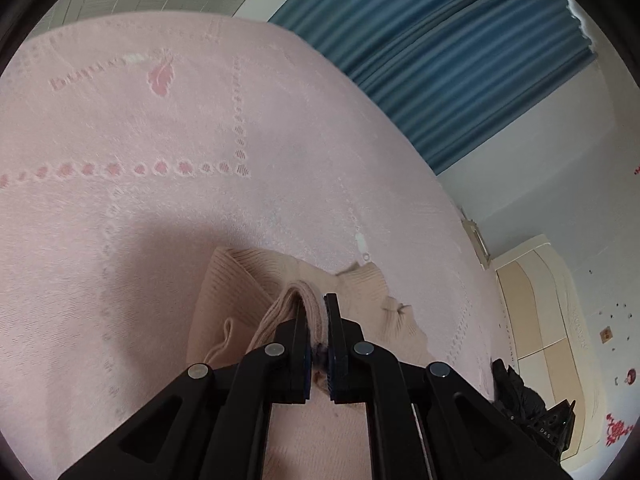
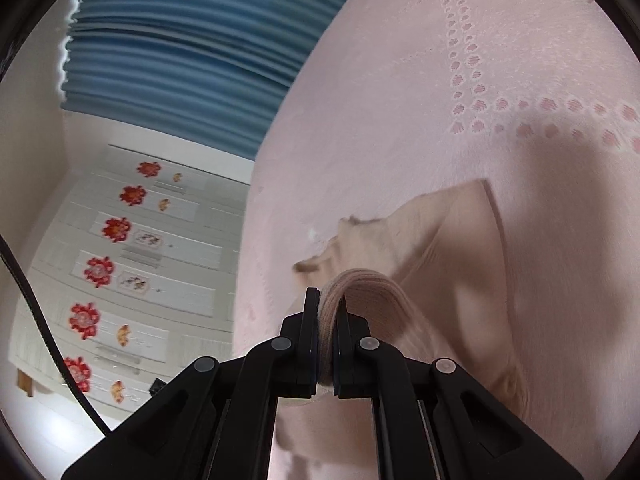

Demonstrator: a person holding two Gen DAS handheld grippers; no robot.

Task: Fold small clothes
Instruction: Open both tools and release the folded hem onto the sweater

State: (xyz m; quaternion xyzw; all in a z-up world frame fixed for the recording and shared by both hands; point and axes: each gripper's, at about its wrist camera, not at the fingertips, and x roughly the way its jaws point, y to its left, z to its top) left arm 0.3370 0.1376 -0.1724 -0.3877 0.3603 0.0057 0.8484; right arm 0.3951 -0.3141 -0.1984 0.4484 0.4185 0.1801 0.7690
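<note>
Both claws [image 1: 318, 312] [image 2: 328, 308] on unlabelled sweater [image 1: 232, 284]

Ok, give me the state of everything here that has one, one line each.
Left gripper: shut on the ribbed edge of the beige knit sweater.
Right gripper: shut on another ribbed edge of the sweater.
Beige knit sweater: partly lifted, bunched, not yet folded.
Pink bedspread: spread flat.
Blue curtain: drawn.

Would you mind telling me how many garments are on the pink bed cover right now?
1: a beige knitted sweater, pinched by the left gripper and the right gripper. Nothing else shows, though some bed is hidden.
</note>
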